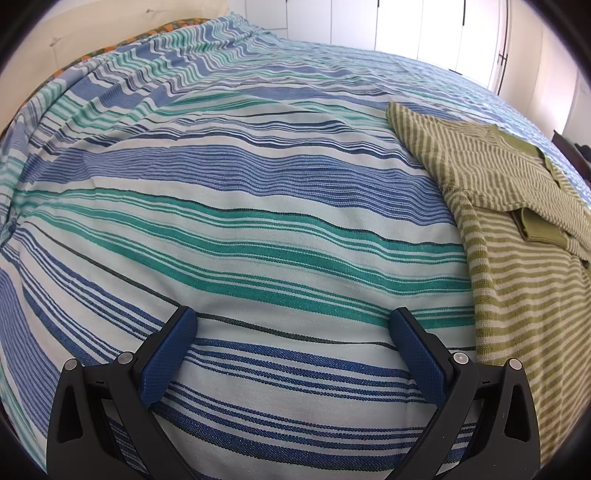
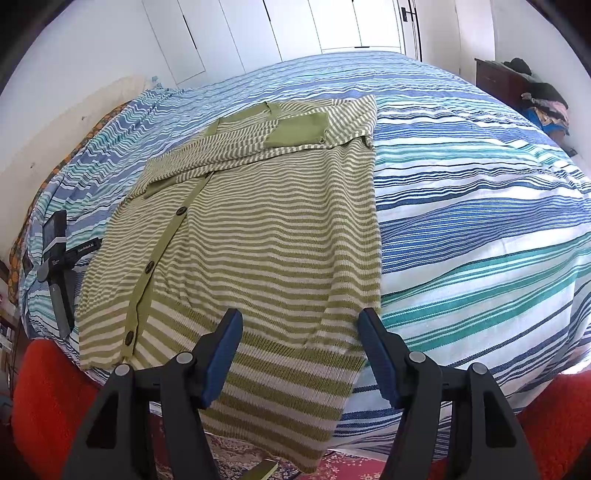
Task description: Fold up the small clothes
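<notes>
Striped in blue, teal and white, a bedspread point(image 2: 480, 206) covers a wide bed and fills most of both views. On it lies a green-and-cream striped knit cardigan point(image 2: 266, 229), spread flat with its button band running down the left side in the right wrist view and its sleeves folded across the chest near the top. Its ribbed hem point(image 2: 280, 398) hangs over the near edge of the bed.

The knit looks soft, light and limp, likely to sag and stretch when lifted, so the firmer ribbed hem corners or the shoulder seams seem the best places to take hold.

Beyond the bed stand white wardrobe doors point(image 2: 229, 33). A dark wooden dresser point(image 2: 495, 79) piled with clothes sits far right. Red fabric point(image 2: 48, 398) and a patterned rug point(image 2: 354, 465) show below the bed edge. Nothing lies on the cardigan to block a fold.

The right gripper point(image 2: 301, 334) hovers over the hem, jaws apart, clasping nothing. The left gripper point(image 1: 291, 328) is likewise spread and empty, over bare bedspread, with the cardigan just to its right.
</notes>
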Tool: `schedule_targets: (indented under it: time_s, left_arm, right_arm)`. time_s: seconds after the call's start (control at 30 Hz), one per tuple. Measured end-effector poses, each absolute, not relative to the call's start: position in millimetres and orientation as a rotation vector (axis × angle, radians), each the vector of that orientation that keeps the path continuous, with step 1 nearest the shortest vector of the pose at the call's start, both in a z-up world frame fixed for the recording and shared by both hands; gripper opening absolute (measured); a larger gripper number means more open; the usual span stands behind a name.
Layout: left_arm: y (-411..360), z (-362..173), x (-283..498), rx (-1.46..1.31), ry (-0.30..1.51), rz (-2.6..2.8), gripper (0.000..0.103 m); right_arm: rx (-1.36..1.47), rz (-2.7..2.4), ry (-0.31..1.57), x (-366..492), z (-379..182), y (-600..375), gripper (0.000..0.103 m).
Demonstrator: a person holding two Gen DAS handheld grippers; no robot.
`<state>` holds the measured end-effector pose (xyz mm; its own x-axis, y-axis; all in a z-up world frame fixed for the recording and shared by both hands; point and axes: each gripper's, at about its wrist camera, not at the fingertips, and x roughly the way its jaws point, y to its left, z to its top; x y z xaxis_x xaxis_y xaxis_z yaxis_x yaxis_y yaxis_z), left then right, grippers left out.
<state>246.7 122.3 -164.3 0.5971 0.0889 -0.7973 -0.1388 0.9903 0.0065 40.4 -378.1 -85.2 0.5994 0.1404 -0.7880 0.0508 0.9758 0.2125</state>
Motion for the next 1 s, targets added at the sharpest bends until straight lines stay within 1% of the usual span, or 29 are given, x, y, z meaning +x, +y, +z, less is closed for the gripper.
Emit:
schedule_targets:
  time_s: [1.0]
  left_arm:
    - [122.8,-164.2,246.8,-0.058,0.922,0.132,0.103]
  right_arm:
    - [0.216,0.046,0.944,43.5,-89.2,-378.8,0.065]
